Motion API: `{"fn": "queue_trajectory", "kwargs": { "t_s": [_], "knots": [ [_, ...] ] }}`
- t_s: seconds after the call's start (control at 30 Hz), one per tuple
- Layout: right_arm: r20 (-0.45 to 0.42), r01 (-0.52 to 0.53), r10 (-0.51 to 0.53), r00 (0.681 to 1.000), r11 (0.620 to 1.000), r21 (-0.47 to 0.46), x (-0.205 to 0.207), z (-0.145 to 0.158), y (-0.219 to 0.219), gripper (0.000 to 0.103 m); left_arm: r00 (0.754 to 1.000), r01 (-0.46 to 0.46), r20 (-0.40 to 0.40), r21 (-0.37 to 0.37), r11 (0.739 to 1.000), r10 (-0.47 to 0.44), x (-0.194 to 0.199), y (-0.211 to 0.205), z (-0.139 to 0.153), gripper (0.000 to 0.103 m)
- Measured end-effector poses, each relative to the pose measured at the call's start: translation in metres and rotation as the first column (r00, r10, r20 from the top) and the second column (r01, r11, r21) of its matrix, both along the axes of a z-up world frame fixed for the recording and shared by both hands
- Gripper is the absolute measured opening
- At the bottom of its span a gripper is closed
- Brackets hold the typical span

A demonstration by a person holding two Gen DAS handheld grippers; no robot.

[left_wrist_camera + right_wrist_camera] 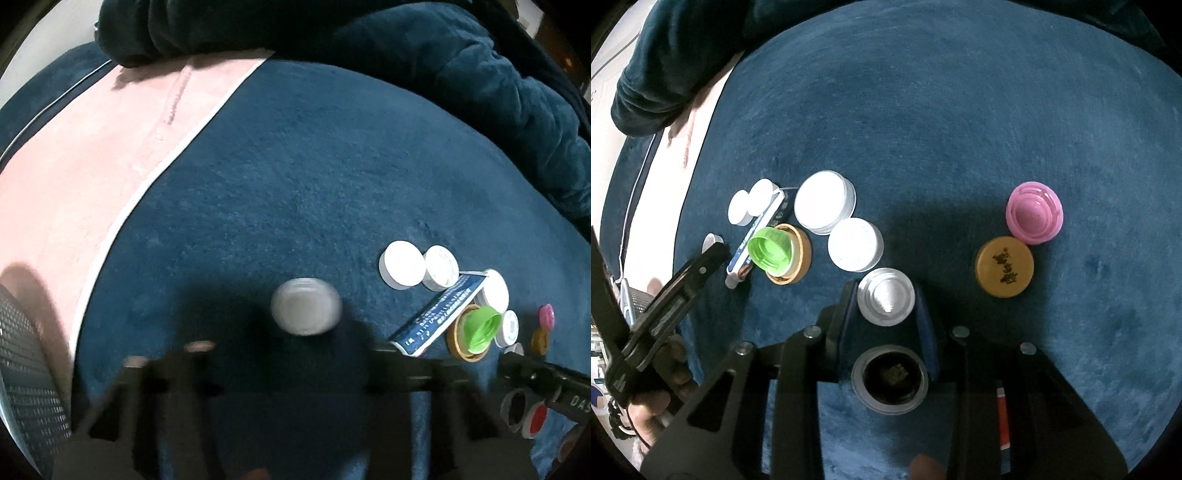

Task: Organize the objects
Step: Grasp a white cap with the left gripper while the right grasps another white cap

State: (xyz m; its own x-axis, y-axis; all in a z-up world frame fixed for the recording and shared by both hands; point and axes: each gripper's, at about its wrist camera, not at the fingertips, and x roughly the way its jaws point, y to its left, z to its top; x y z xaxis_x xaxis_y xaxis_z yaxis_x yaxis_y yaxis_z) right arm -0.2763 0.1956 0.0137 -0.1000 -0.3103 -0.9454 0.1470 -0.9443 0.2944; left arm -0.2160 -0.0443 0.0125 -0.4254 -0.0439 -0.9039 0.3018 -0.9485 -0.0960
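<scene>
The right gripper point(886, 306) pointed steeply down at a dark blue plush cloth point(960, 110), its jaws pinching a silver-white ridged cap point(885, 296) from either side, the blue pads touching its rim. Just below that cap, between the gripper's arms, lay a grey cap point(889, 380) turned open side up, its inside dark. Up and to the left sat two white lids, the nearer one point(855, 243) close to the pinched cap and the larger one point(824, 202) touching it from behind. Left of these, a green cap point(767, 251) rested tilted inside an orange-brown ring lid point(801, 258), beside a flat blue-and-white packet point(753, 240) and two small white caps point(748, 205). Well apart on the right, a pink cap point(1034, 212) touched an amber lid with black characters point(1004, 266).

The left gripper point(306, 339) appeared blurred in its own view, over the same cloth point(295, 166). A pale round cap point(306, 311) sat at the tips of its dark fingers; the jaws stood drawn together, and the cap seemed caught between them, though the blur makes that hard to confirm. A pink strip of fabric point(92, 166) crossed the cloth at the left, and a person's dark fleece sleeve point(498, 92) lay along the top. In the right wrist view, a hand point(653, 402) held the left gripper's handle at the lower left.
</scene>
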Motion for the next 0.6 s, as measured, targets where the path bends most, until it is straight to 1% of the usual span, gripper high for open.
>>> {"fn": "queue_trajectory", "kwargs": {
  "t_s": [0.1, 0.27, 0.5, 0.6],
  "knots": [
    [-0.002, 0.006, -0.006, 1.000, 1.000, 0.001, 0.002, 0.002, 0.003, 0.032, 1.000, 0.023, -0.021, 0.028, 0.999, -0.023, 0.002, 0.000, 0.005, 0.030],
    [-0.021, 0.013, -0.013, 1.000, 1.000, 0.011, 0.005, 0.010, 0.003, 0.032, 0.998, 0.050, -0.044, 0.037, 0.998, -0.049, 0.015, -0.001, 0.017, 0.030],
    [-0.067, -0.004, 0.003, 0.998, 1.000, -0.024, 0.022, 0.036, -0.001, 0.032, 0.993, 0.097, -0.070, 0.036, 0.995, -0.094, 0.039, -0.006, 0.042, 0.030],
    [-0.086, -0.013, 0.009, 0.996, 0.999, -0.051, 0.034, 0.051, -0.008, 0.032, 0.989, 0.114, -0.095, 0.029, 0.993, -0.111, 0.052, -0.007, 0.062, 0.030]
  ]
}}
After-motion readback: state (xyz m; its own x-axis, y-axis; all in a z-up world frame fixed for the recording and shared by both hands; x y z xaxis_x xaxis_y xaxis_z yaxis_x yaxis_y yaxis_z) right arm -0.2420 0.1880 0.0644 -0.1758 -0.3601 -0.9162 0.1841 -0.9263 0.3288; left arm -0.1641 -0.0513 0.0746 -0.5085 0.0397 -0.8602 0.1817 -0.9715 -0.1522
